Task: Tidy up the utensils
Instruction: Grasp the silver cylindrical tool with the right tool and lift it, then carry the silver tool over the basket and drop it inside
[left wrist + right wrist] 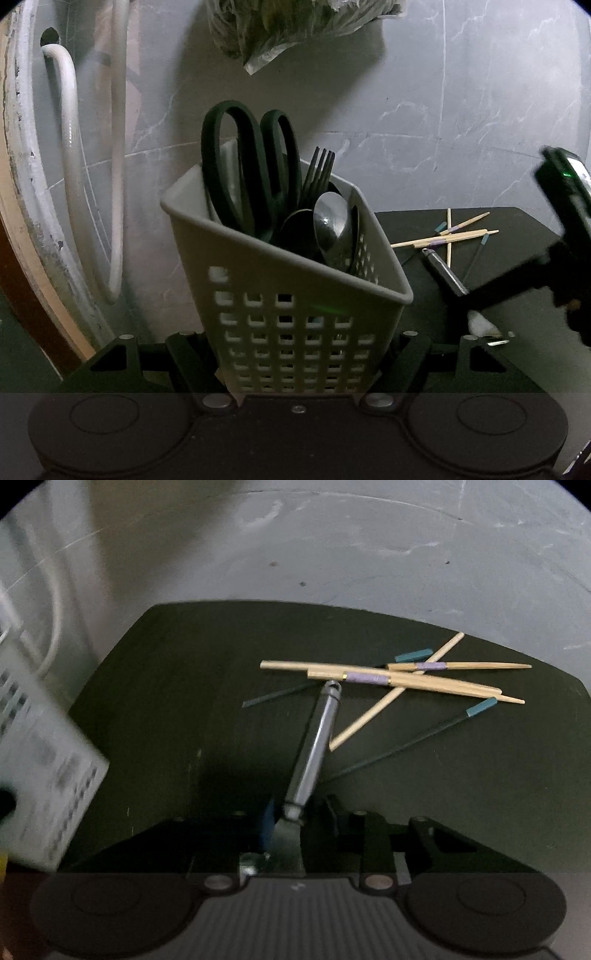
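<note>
Left gripper [295,354] clamped on grey utensil caddy [295,288]; right gripper [295,823] pinching metal utensil [314,746].

Caddy tilted, loaded with black scissors [251,166], fork [317,170], spoon [332,225]. Metal handle pointing to 12 o'clock, tip at chopsticks [406,679] scattered crosswise at 1 o'clock on dark tabletop [184,701].

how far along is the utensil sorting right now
Done: scissors, fork and spoon stand in the grey caddy, held by the left gripper. In hand: right gripper holds a metal-handled utensil. Left: the chopsticks on the dark table.
</note>
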